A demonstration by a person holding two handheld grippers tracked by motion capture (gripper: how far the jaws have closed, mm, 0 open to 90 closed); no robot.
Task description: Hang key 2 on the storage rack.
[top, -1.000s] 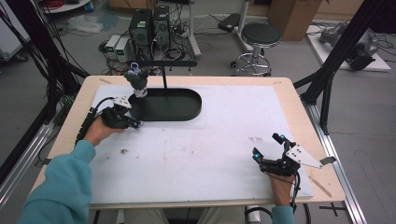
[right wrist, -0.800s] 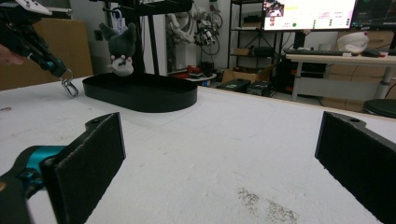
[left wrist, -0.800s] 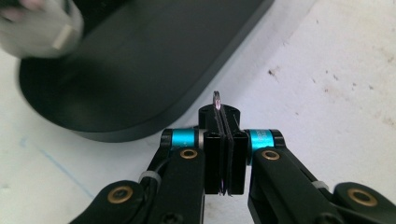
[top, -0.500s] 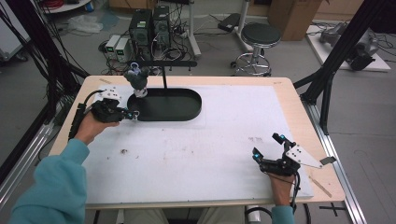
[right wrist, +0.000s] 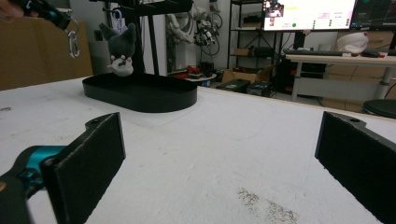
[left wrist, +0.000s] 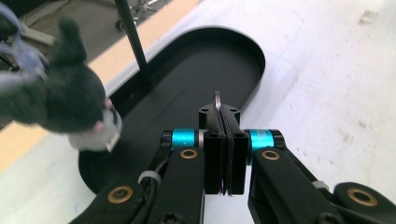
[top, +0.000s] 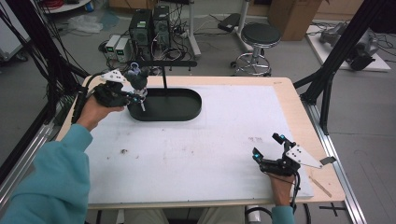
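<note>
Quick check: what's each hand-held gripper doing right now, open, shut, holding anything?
Left hand-held gripper: shut on a small metal ring, above the black tray.
Right hand-held gripper: open, holding nothing.

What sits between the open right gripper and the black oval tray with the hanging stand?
Nothing: in the right gripper view only bare white table mat lies between the right gripper and the black oval tray; the high view agrees.

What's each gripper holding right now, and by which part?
Left gripper: jaws shut on a small metal clip, gripped at its upper end so it hangs below. Right gripper: jaws open, holding nothing.
</note>
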